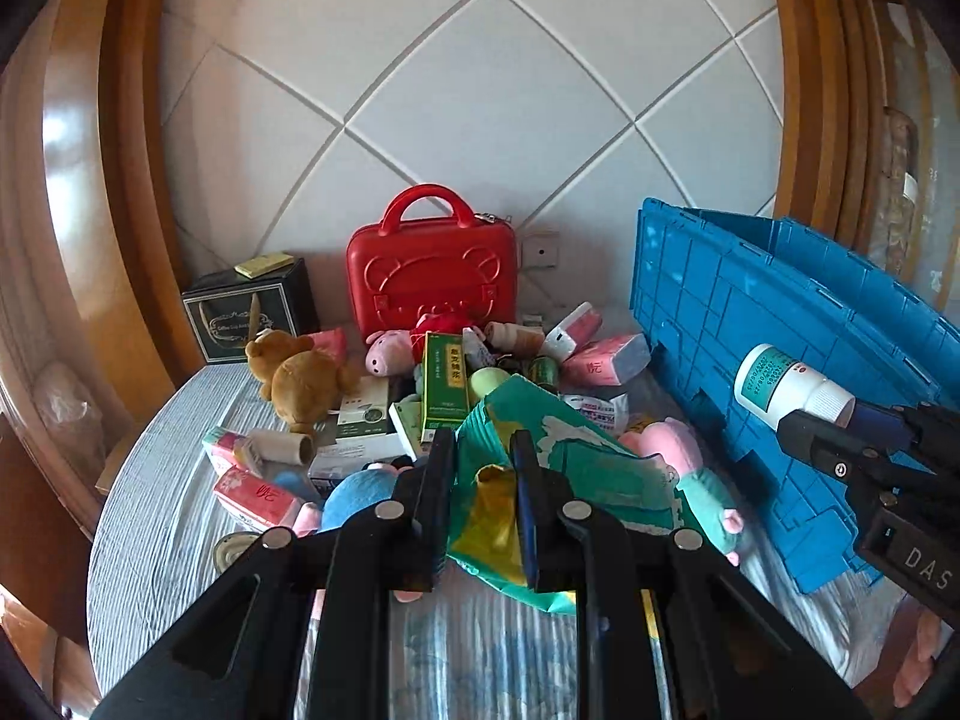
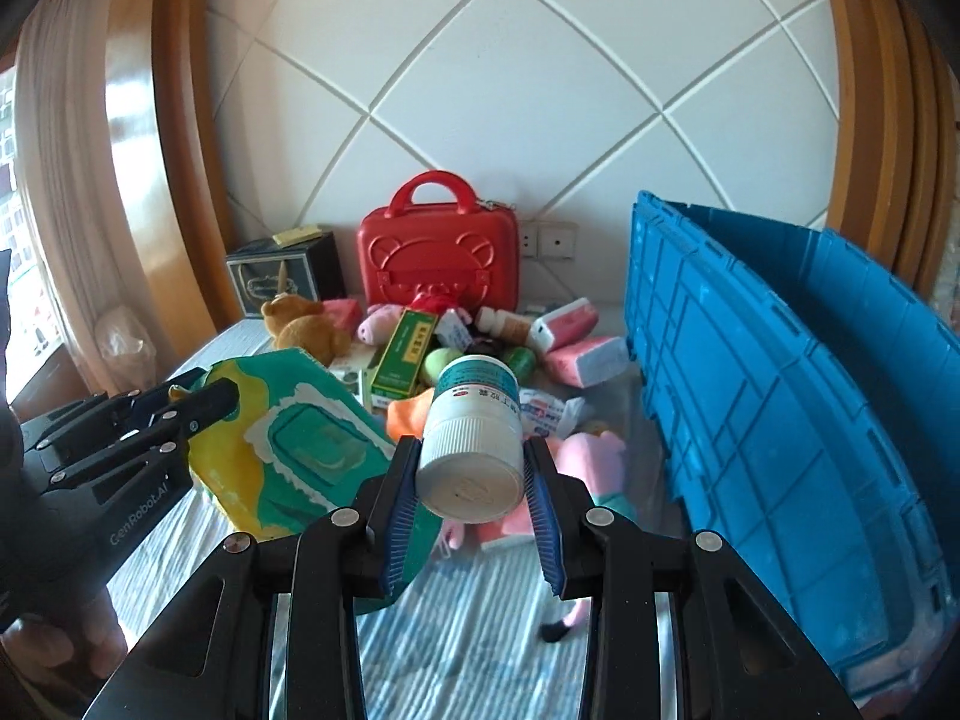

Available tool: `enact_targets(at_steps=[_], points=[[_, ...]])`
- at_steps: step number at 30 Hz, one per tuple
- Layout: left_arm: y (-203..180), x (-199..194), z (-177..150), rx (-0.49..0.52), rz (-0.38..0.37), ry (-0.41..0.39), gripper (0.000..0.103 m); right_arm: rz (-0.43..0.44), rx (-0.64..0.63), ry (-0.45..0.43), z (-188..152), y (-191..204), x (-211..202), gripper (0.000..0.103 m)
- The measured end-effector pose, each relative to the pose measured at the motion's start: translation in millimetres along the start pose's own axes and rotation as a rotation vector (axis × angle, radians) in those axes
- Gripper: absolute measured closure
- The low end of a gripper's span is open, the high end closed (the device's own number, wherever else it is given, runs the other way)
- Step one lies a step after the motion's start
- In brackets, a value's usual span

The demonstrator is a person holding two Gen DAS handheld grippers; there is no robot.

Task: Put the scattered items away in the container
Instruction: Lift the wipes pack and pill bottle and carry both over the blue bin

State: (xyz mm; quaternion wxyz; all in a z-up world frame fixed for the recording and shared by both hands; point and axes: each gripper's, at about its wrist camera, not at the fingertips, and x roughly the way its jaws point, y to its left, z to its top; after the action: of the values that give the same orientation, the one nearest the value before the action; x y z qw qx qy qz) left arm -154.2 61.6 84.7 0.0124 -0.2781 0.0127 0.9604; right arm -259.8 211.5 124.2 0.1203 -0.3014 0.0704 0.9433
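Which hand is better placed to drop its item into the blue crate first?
Right. Its tool grips the white bottle beside the blue crate; the left tool, holding the green wipes pack, is farther away.

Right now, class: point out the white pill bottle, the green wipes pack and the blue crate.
white pill bottle [image 2: 471, 450]: right wrist view, ribbed cap
green wipes pack [image 2: 300, 438]: right wrist view, front flap
blue crate [image 1: 750, 324]: left wrist view, side wall
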Motion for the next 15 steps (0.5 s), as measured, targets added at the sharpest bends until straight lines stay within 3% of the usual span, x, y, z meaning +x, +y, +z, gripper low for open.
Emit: enact_targets(at_steps=[15], points=[[-124, -44, 68, -0.086, 0.109, -0.163, 0.085, -0.021, -0.058, -0.109, 40, -147, -69, 0.069]])
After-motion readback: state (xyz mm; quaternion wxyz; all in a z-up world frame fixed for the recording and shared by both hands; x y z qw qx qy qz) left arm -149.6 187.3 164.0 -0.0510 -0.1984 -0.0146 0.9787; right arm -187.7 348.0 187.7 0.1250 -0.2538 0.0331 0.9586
